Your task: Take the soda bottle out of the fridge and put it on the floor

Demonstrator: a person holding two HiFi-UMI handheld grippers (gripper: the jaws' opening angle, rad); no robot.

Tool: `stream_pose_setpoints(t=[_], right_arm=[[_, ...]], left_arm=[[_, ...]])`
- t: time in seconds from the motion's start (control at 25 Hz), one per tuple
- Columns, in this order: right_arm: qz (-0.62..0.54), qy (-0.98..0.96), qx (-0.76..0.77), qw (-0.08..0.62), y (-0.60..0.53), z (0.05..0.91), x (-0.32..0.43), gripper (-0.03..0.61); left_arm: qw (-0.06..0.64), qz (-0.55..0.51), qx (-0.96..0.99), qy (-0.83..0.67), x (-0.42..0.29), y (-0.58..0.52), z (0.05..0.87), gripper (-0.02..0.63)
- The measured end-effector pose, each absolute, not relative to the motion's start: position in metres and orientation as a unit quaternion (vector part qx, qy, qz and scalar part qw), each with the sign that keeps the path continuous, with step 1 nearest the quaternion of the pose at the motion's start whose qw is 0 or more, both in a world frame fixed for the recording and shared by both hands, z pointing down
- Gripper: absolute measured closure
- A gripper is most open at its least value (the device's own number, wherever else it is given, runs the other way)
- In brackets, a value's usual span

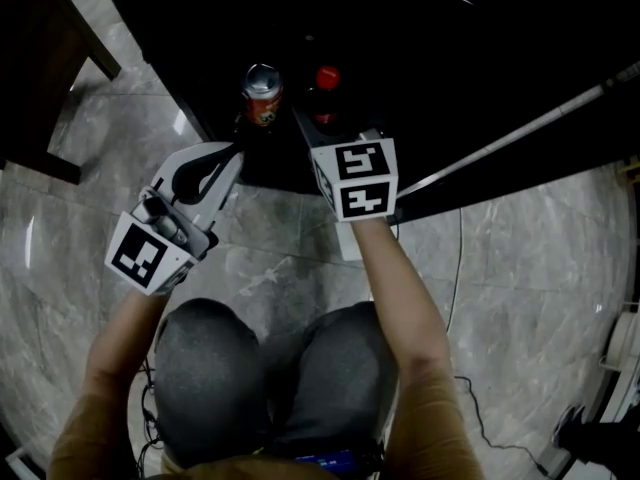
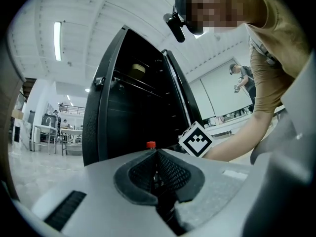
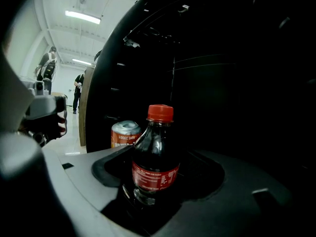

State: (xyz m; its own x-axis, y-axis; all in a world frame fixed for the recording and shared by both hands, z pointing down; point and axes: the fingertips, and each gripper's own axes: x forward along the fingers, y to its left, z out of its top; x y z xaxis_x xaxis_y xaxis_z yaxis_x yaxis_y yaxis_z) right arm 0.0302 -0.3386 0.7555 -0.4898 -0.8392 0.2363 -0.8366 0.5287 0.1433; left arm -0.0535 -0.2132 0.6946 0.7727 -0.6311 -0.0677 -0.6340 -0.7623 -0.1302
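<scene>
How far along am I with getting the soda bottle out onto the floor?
Done: the fridge stands open. In hand: the right gripper is shut on the bottle, which stands inside beside the can. To do: lift it out and set it on the floor. The left gripper is shut, empty.

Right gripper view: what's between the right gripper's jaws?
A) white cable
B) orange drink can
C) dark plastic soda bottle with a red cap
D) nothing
C: the dark plastic soda bottle with a red cap stands between the jaws of the right gripper, while the orange drink can sits beside it, outside them.
</scene>
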Motion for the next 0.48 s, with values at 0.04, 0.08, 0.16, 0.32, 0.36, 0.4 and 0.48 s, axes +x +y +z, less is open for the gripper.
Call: stream_pose_setpoints(t=[0.04,0.08,0.16,0.32,0.36,0.4,0.48], right_arm=[[-0.008,-0.864,0.482,0.142,-0.336,0.754,0.029,0.289],[-0.010,-0.867,0.478,0.143,-0.333,0.753,0.028,0.290],[-0.009,-0.872,0.468,0.146,-0.326,0.752,0.027,0.290],[-0.008,-0.881,0.449,0.150,-0.305,0.751,0.027,0.288],[-0.006,-0.884,0.444,0.148,-0.301,0.751,0.028,0.289],[-0.003,-0.886,0.439,0.147,-0.296,0.752,0.029,0.290],[0.002,-0.892,0.428,0.146,-0.285,0.755,0.031,0.290]], left_arm=[[0.070,0.015,-0.938,0.339,-0.055,-0.214,0.694,0.619],[0.068,0.023,-0.938,0.339,-0.056,-0.214,0.693,0.619],[0.064,0.046,-0.941,0.329,-0.053,-0.212,0.691,0.619],[0.054,0.029,-0.941,0.333,-0.051,-0.212,0.707,0.620],[0.054,0.026,-0.941,0.334,-0.051,-0.213,0.710,0.618],[0.054,0.027,-0.941,0.332,-0.050,-0.213,0.712,0.619],[0.053,0.039,-0.944,0.324,-0.047,-0.209,0.713,0.619]])
